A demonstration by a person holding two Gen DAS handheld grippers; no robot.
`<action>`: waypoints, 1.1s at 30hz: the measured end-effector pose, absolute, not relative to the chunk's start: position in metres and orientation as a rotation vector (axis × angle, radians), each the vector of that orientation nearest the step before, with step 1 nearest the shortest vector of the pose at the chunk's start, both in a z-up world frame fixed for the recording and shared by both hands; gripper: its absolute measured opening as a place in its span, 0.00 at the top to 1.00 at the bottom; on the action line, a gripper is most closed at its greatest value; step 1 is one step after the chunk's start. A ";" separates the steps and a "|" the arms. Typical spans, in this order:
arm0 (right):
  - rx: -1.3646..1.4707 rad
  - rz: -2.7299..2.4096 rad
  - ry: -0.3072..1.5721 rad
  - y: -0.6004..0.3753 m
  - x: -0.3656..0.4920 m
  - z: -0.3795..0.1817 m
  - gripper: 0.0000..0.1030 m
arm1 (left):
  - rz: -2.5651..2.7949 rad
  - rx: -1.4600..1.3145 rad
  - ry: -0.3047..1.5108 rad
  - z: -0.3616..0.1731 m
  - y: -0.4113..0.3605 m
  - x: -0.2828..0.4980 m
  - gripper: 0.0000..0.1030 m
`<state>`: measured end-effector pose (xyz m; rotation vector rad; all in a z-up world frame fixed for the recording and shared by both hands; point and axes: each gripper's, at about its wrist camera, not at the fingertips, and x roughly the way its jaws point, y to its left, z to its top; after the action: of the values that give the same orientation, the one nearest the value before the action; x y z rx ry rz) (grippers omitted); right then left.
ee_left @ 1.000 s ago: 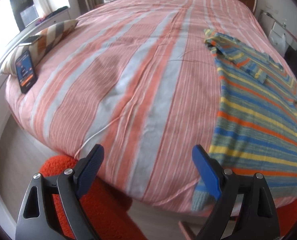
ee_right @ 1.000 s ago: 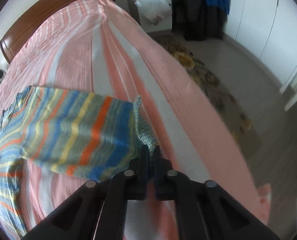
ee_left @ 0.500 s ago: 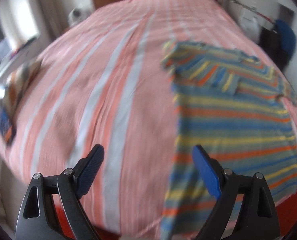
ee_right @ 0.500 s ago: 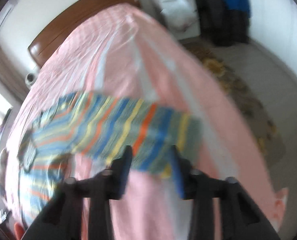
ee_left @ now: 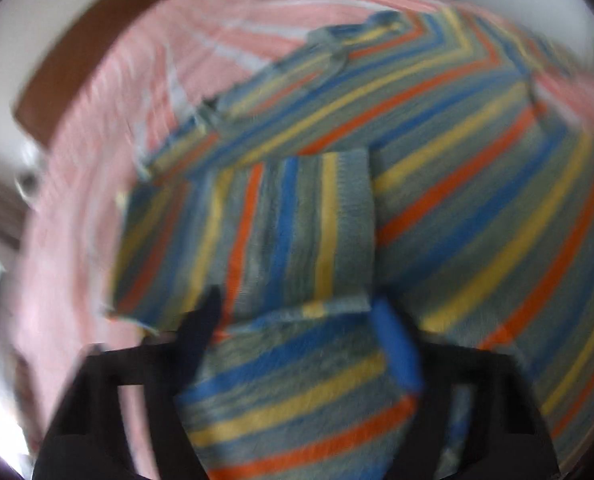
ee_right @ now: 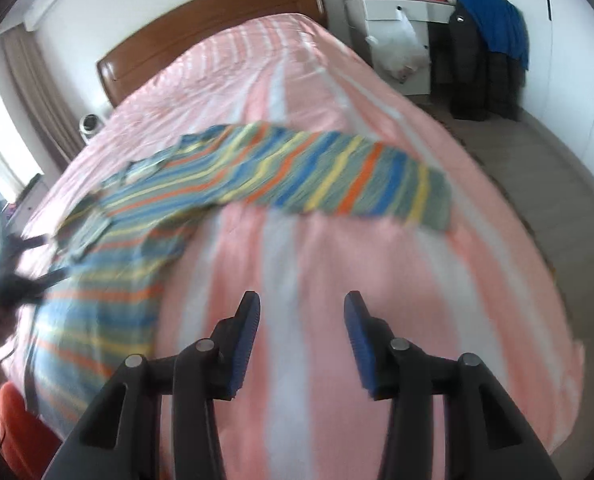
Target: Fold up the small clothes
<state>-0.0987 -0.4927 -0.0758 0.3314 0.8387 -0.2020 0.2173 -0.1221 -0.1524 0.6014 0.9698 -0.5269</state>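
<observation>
Pink-and-white striped bedding covers the bed (ee_right: 317, 240), which runs back to a brown wooden headboard (ee_right: 209, 24) at twelve o'clock, with white cupboards and dark and blue clothes hanging (ee_right: 485, 40) off at two o'clock. A small striped sweater (ee_right: 169, 192), in bands of blue, yellow, orange and grey-green, lies on the left half of the bed. One sleeve (ee_right: 361, 184) stretches flat across the cover toward three o'clock, well apart from the right gripper (ee_right: 301, 312). That gripper hovers over bare bedding near the foot of the bed; its blue-padded fingers (ee_right: 357, 328) are partly spread and opening, with nothing between them. From the left wrist view, much blurred, the sweater (ee_left: 457, 184) fills most of the scene, its collar up at twelve o'clock. The other sleeve (ee_left: 265, 232) is folded in across the body. The left gripper (ee_left: 297, 312) is closing with a fold of the striped knit lying between its fingers (ee_left: 393, 344); the cloth bunches up between the dark finger and the blue pad, though the blur keeps me from telling how firmly it is pinched. A red-orange thing (ee_right: 13, 420) shows by the bed's near left corner at eight o'clock.
</observation>
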 end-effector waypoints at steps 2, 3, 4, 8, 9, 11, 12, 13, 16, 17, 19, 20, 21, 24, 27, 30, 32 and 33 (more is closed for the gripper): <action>0.310 -0.193 0.820 -0.476 -0.112 -0.083 0.57 | -0.472 0.455 1.018 -0.144 -0.102 0.234 0.95; 0.301 -0.194 0.811 -0.473 -0.120 -0.086 0.57 | -0.459 0.405 1.006 -0.136 -0.091 0.238 0.95; 0.292 -0.197 0.801 -0.465 -0.124 -0.090 0.57 | -0.428 0.363 0.982 -0.127 -0.078 0.242 0.95; 0.279 -0.217 0.781 -0.453 -0.135 -0.101 0.57 | -0.097 0.111 0.904 -0.087 0.039 0.276 0.95; 0.276 -0.220 0.781 -0.452 -0.136 -0.103 0.57 | -0.011 0.059 0.902 -0.085 0.066 0.283 0.95; 0.279 -0.224 0.784 -0.453 -0.133 -0.107 0.57 | 0.168 -0.056 0.932 -0.091 0.127 0.295 0.96; 0.284 -0.222 0.782 -0.454 -0.132 -0.108 0.57 | 0.248 -0.096 0.955 -0.098 0.154 0.299 0.96; 0.287 -0.222 0.781 -0.454 -0.131 -0.108 0.57 | 0.281 -0.118 0.973 -0.105 0.171 0.299 0.96; 0.279 -0.225 0.783 -0.452 -0.125 -0.111 0.57 | 0.326 -0.127 1.037 -0.132 0.192 0.294 0.96; 0.276 -0.226 0.785 -0.452 -0.125 -0.112 0.57 | 0.326 -0.121 1.057 -0.142 0.188 0.293 0.97; 0.270 -0.228 0.788 -0.451 -0.124 -0.114 0.57 | 0.332 -0.109 1.065 -0.152 0.185 0.291 0.97; 0.269 -0.229 0.790 -0.451 -0.124 -0.114 0.57 | 0.336 -0.111 1.062 -0.156 0.184 0.291 0.97; 0.270 -0.230 0.790 -0.451 -0.124 -0.115 0.57 | 0.337 -0.121 1.060 -0.157 0.185 0.290 0.97; 0.263 -0.234 0.793 -0.451 -0.123 -0.117 0.57 | 0.332 -0.180 1.062 -0.160 0.193 0.294 0.96; 0.252 -0.237 0.794 -0.450 -0.122 -0.120 0.57 | 0.317 -0.235 1.056 -0.159 0.202 0.291 0.83; 0.253 -0.237 0.793 -0.450 -0.122 -0.120 0.57 | 0.343 -0.279 1.039 -0.158 0.223 0.282 0.52; 0.248 -0.238 0.794 -0.449 -0.122 -0.121 0.57 | 0.373 -0.279 1.031 -0.158 0.240 0.271 0.51; 0.243 -0.241 0.795 -0.449 -0.122 -0.121 0.57 | 0.374 -0.279 1.032 -0.158 0.245 0.267 0.51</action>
<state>-0.1216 -0.4488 -0.1213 0.2427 0.7952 -0.2407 0.2672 0.2451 -0.1578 -0.2785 1.0324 0.3740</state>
